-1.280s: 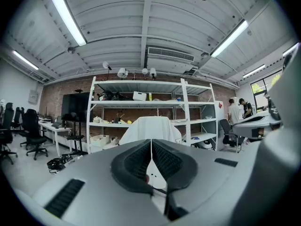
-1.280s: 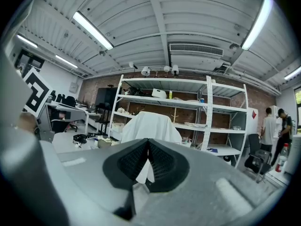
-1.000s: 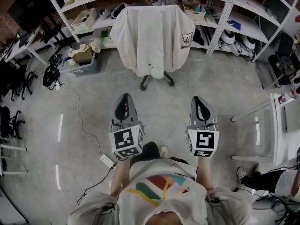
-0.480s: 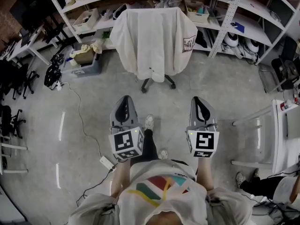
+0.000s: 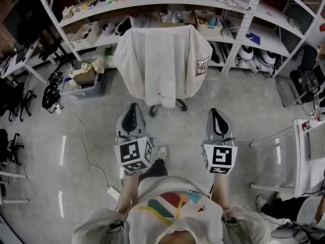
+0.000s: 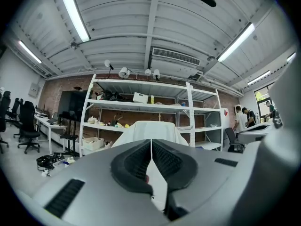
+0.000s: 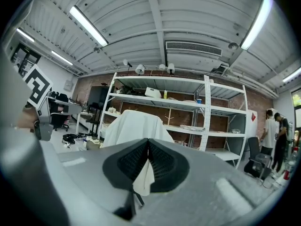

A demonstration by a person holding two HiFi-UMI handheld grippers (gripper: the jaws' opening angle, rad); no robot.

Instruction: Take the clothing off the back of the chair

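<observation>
A white garment (image 5: 162,65) with a small printed patch on its right side hangs over the back of a wheeled office chair (image 5: 166,105), in front of the shelves. It also shows ahead as the white garment (image 6: 150,130) in the left gripper view and the white garment (image 7: 134,126) in the right gripper view. My left gripper (image 5: 130,117) and right gripper (image 5: 217,120) are held side by side, pointing level at the chair, a short way from it. Both are shut and hold nothing.
White metal shelving (image 5: 238,29) with boxes and clutter runs behind the chair. A grey bin (image 5: 87,75) with cloth stands at the left, with a cable (image 5: 86,131) across the concrete floor. A white table (image 5: 304,141) is at the right. People (image 7: 275,135) stand far right.
Both grippers and the person have moved forward toward the chair, which now looks closer and larger. The jaws stayed shut.
</observation>
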